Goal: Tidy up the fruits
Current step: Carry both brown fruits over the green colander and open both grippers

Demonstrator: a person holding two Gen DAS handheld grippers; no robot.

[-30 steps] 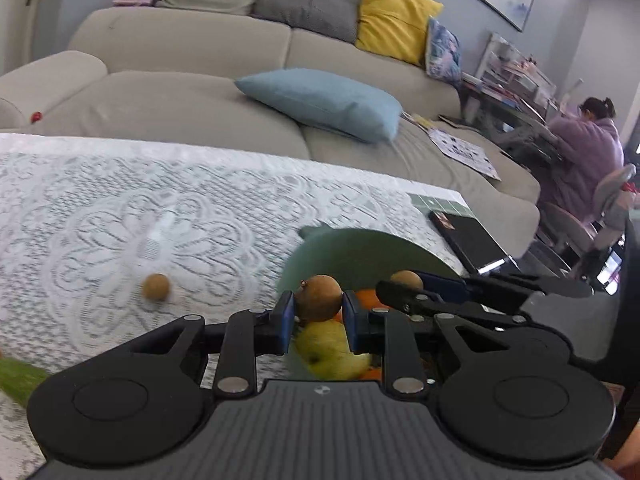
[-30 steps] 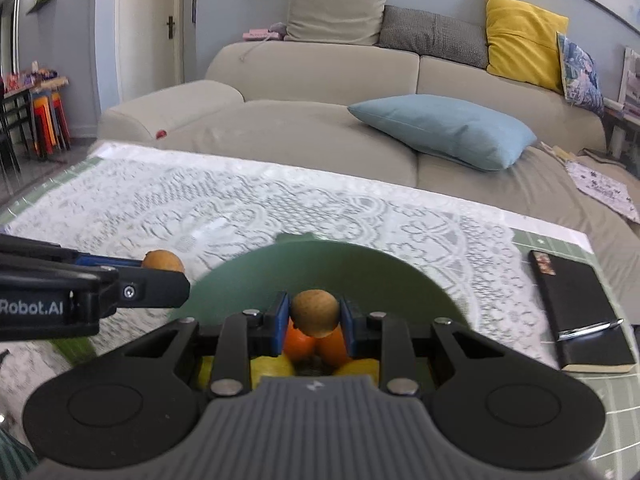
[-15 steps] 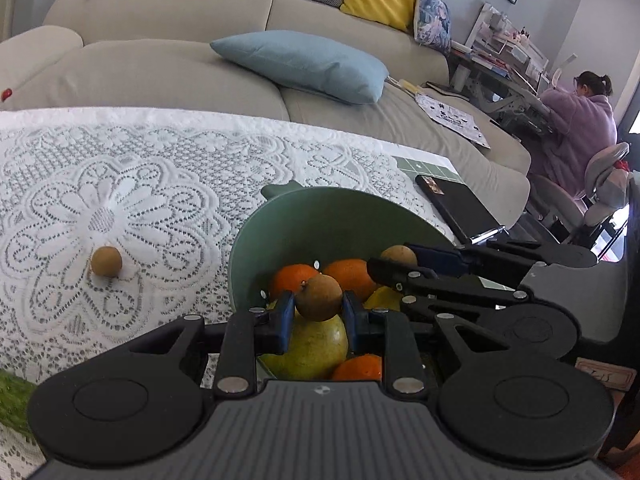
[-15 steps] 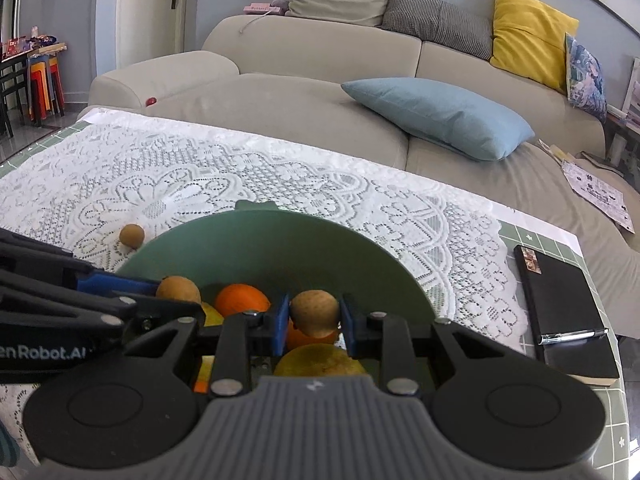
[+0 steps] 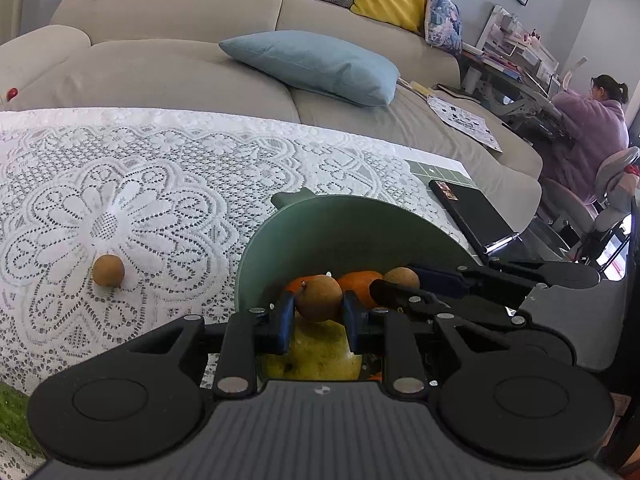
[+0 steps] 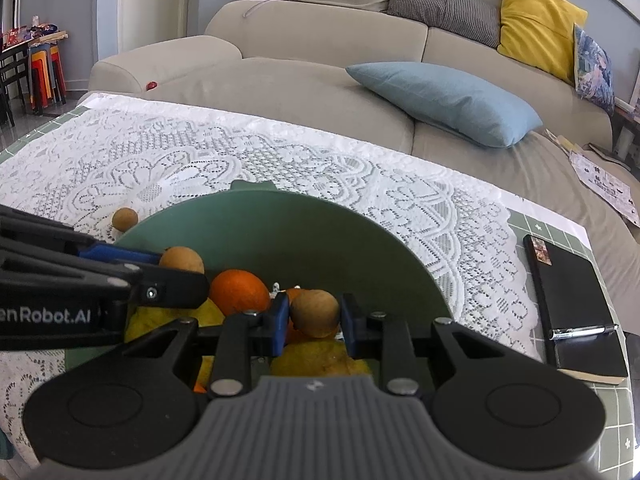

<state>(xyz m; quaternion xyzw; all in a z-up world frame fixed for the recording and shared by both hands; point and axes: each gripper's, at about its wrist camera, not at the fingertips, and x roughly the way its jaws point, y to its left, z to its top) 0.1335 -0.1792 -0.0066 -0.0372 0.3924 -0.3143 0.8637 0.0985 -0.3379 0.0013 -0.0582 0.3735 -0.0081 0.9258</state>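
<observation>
Both tongs are clamped on a small brown fruit each, left tongs (image 5: 320, 312) on one longan (image 5: 319, 298), right tongs (image 6: 314, 316) on another longan (image 6: 314, 312), both just above the fruit in the green bowl (image 6: 380, 240); I'd lower gently and part the pads only over a gap between the oranges. The left view alone shows a stray longan (image 5: 108, 271) on the worktop (image 5: 160, 168), off to the left tongs' left; the right view shows the notebook's pen (image 6: 582, 332)

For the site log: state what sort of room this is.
Most likely a home living room: a beige sofa with cushions, and a lace-covered table holding a green fruit bowl.
</observation>
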